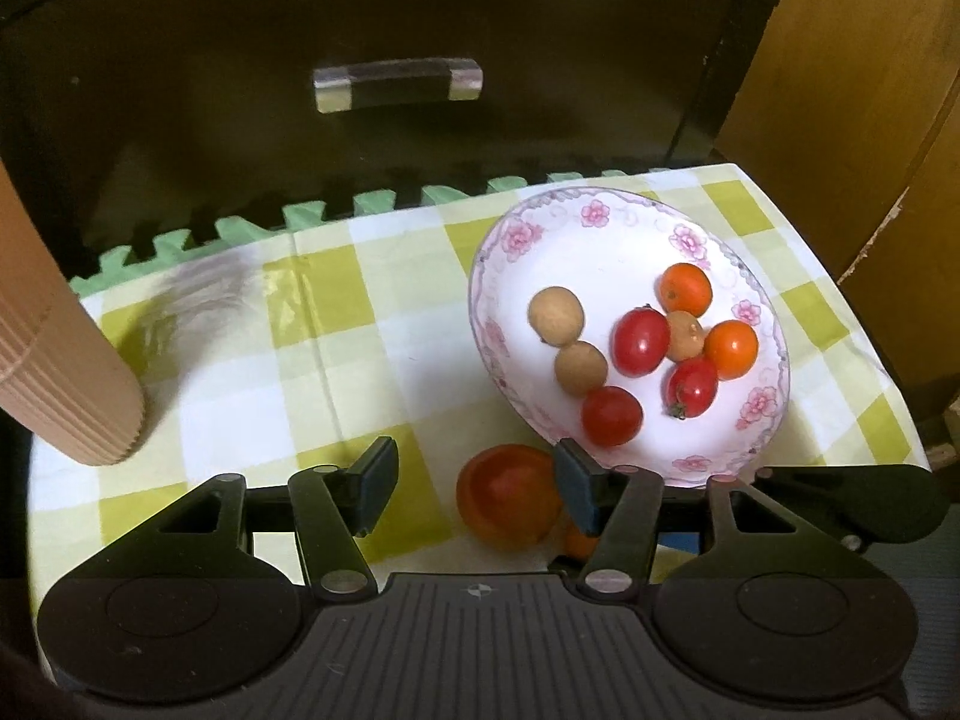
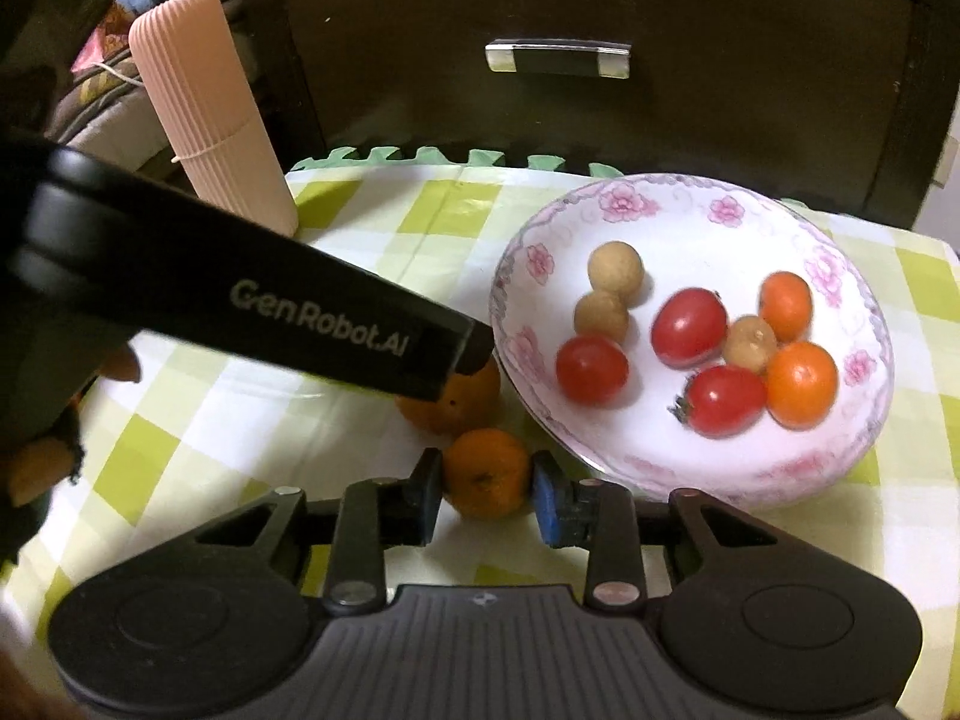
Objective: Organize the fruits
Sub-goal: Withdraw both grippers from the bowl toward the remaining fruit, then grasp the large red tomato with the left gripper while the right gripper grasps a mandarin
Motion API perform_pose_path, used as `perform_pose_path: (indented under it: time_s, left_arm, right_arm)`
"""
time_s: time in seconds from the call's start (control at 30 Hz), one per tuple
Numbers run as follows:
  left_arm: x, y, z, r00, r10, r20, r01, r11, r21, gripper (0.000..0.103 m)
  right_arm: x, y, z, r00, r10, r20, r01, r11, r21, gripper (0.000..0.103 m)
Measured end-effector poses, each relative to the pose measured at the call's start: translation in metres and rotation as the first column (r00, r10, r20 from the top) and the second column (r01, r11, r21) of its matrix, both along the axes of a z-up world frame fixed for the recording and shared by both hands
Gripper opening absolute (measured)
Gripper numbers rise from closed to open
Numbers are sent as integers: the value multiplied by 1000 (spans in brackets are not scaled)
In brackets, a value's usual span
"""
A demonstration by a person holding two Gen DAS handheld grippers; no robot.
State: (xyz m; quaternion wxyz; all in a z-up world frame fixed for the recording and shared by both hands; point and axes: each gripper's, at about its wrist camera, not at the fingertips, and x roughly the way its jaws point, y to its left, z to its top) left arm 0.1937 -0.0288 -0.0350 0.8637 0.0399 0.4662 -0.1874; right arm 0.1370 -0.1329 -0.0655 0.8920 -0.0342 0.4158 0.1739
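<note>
Three tomatoes (image 2: 689, 327), three longans (image 2: 615, 264), four oranges (image 2: 801, 384).

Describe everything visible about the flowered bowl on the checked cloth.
The flowered bowl is white and shallow, glossy like ceramic, with pink blossoms and grey scrollwork around its rim. It sits upright on the green-and-white checked cloth, right of centre in both wrist views, in front of a dark cabinet. Inside lie three red cherry tomatoes, three tan round fruits and two small orange fruits, loosely clustered. Neither gripper touches it; two more orange fruits sit on the cloth just outside its near left edge.
</note>
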Motion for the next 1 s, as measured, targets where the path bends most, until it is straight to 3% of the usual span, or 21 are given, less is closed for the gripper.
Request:
perform_pose_path:
  time_s: [0.27, 0.4, 0.53, 0.63, 0.7, 1.0]
  left_arm:
    - [-5, -4, -8, 997, -76, -15, 76, 997, -3, 63]
    - [-5, -14, -21, 993, -117, -19, 118, 991, 58, 62]
    - [-1, -15, -24, 991, -137, -3, 137, 989, 54, 61]
    - [0, -15, -25, 992, -128, 15, 128, 990, 52, 59]
    - [-3, -15, -23, 991, -133, 16, 132, 990, 47, 52]
    - [-20, -11, -18, 994, -109, -8, 110, 991, 70, 51]
  right_arm:
    - [-16, -19, 6, 999, -17, -51, 17, 1000, 14, 31]
    - [-20, -21, 8, 998, -14, -56, 15, 1000, 24, 31]
    - [-21, -23, 4, 998, -16, -64, 18, 999, 27, 31]
    - [-21, -26, 2, 997, -26, -66, 28, 999, 33, 31]
    - [-20, -27, 2, 997, -33, -67, 35, 999, 33, 31]
    - [-34, -33, 9, 997, -52, -61, 52, 999, 4, 31]
